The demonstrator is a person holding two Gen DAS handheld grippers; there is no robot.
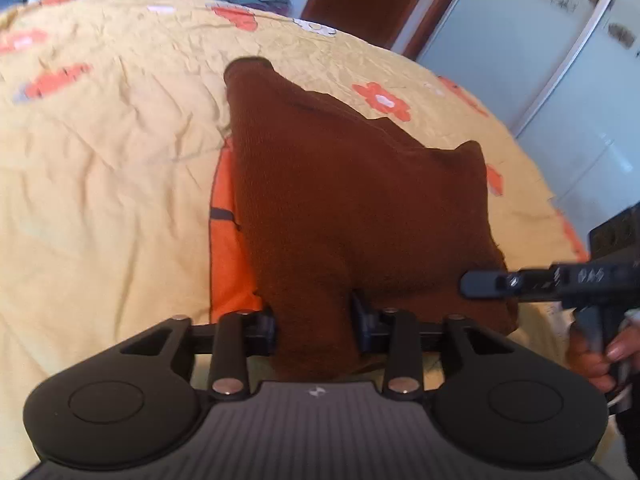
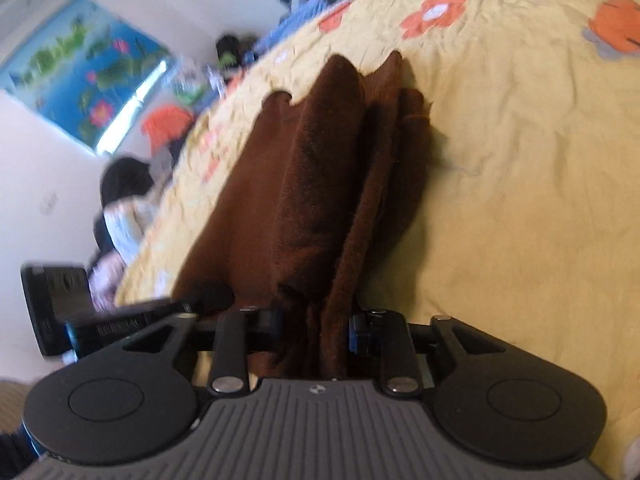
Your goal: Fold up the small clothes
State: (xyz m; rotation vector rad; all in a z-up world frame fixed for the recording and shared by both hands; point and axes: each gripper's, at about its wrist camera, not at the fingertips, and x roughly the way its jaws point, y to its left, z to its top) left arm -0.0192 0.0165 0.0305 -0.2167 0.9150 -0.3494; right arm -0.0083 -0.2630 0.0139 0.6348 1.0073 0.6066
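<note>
No readable brand or writing shows anywhere; each black plastic tool body carries only a small pale emblem too tiny to make out, and the markings along the side of the other tool in each view are blurred. The dark brown fuzzy cloth garment point(image 1: 352, 200) lies on the bed, on a crumpled yellow bedsheet printed with orange flowers point(image 1: 100, 180), and its long axis runs away from both cameras, from the near edge held at the tools toward a narrow far end. In the left wrist view it tapers to a rounded tip at the far end, with a strip of an orange cloth with a dark stripe point(image 1: 226, 248) peeking out along its left side (what that piece is cannot be told). In the right wrist view the same garment point(image 2: 312, 184) is gathered into several lengthwise folds, ending in three uneven lobes. The left tool point(image 1: 314, 322) is clenched on the near edge of the garment, cloth filling the gap between its fingers. The right tool point(image 2: 314, 326) likewise grips the bunched near edge, its jaws pressed on the folds. The near end of the cloth is hidden below both tool bodies. A hand point(image 1: 600, 356) on the right tool's handle is cut off at the frame edge. The room beyond the bed is blurred.
</note>
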